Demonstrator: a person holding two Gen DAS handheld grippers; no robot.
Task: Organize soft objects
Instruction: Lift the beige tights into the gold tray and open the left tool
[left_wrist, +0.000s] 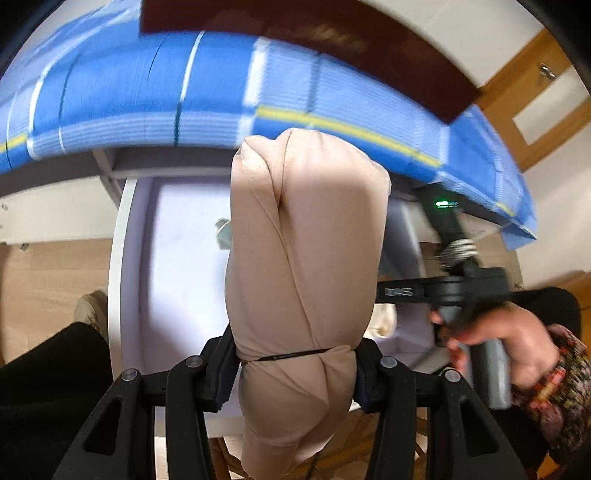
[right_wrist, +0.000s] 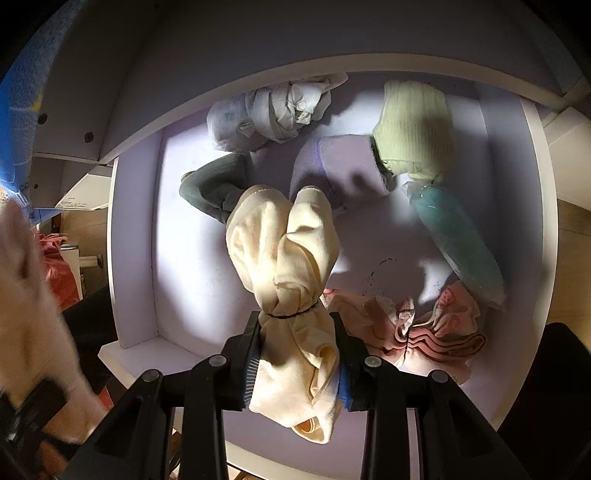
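Observation:
My left gripper (left_wrist: 295, 373) is shut on a beige rolled cloth bundle (left_wrist: 303, 266) tied with a dark band, held above the white drawer (left_wrist: 118, 266). My right gripper (right_wrist: 297, 363) is shut on a cream rolled bundle (right_wrist: 284, 258), also tied with a band, held over the drawer's inside (right_wrist: 192, 258). In the drawer lie a white-grey bundle (right_wrist: 273, 110), a dark green roll (right_wrist: 214, 188), a lilac folded piece (right_wrist: 340, 166), a pale green knit roll (right_wrist: 413, 125), a teal roll in clear wrap (right_wrist: 458, 243) and pink folded cloth (right_wrist: 439, 332). The right gripper's body also shows in the left wrist view (left_wrist: 461, 288).
A blue checked bedspread (left_wrist: 184, 92) hangs over the bed edge above the drawer. A dark brown headboard (left_wrist: 332, 44) and a wooden door (left_wrist: 535, 110) lie beyond. Wooden floor (left_wrist: 44, 280) is at the left. My legs and a shoe (left_wrist: 88, 306) are beside the drawer.

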